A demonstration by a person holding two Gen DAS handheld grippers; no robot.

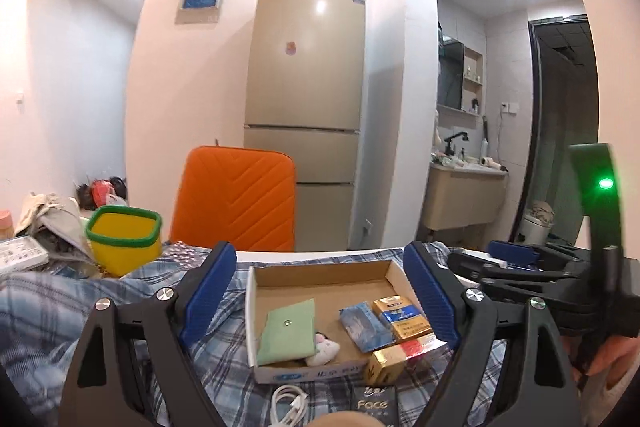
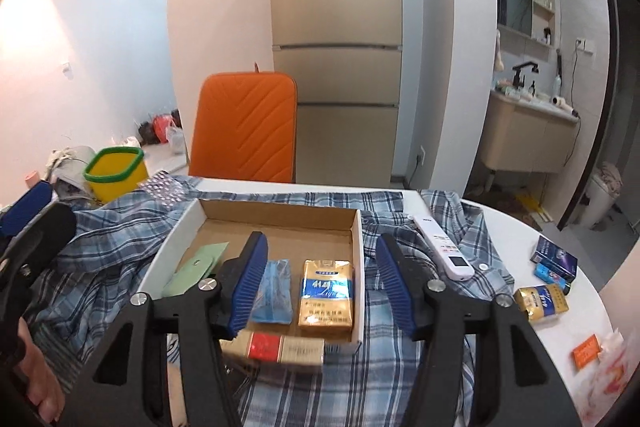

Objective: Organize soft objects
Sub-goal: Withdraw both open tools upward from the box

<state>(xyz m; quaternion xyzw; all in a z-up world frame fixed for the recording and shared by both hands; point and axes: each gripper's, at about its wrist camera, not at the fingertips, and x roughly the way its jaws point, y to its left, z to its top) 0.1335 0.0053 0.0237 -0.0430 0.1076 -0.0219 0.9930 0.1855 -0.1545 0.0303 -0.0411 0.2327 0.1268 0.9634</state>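
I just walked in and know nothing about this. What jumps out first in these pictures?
The orange chair stands behind the table, in front of a tall beige fridge. Nearer, an open cardboard box lies on a blue plaid shirt, holding a gold cigarette pack. A yellow bin sits far left.

1. A cardboard box [image 2: 280,215] is sitting on a plaid shirt [image 2: 380,367] that is spreading over the desk [image 2: 560,327].
2. Inside the box, a flat pouch [image 2: 196,263] is lying at the left, a tissue packet [image 2: 274,291] in the middle and a cigarette pack [image 2: 328,295] at the right.
3. A small plush toy [image 1: 324,347] is lying in the box, just beside the pouch.
4. A remote control [image 2: 442,247] is resting on the shirt, right of the box.
5. A bin [image 2: 114,173] is standing behind the shirt, at the left.
6. A chair [image 2: 246,127] is standing behind the desk, with a fridge [image 2: 336,27] behind it.
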